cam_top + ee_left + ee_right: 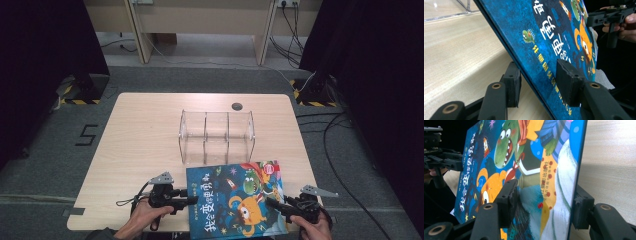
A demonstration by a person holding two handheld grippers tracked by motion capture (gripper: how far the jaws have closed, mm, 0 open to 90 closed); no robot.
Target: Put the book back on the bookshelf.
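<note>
A blue picture book (235, 200) with cartoon monsters on its cover lies at the table's near edge, between my two grippers. My left gripper (192, 200) clasps its left edge. In the left gripper view one pad (569, 82) presses on the cover (554, 32) and the other pad (512, 82) sits under the tilted book. My right gripper (272, 204) holds the book's lower right corner. In the right gripper view one pad (509, 195) lies on the cover (529, 157) and the other pad (580, 207) sits against the back.
A clear plastic rack (217, 135) with three compartments stands mid-table just beyond the book. The wooden table (140, 130) has a round cable hole (236, 106) near its far edge. Cables run over the floor at the right.
</note>
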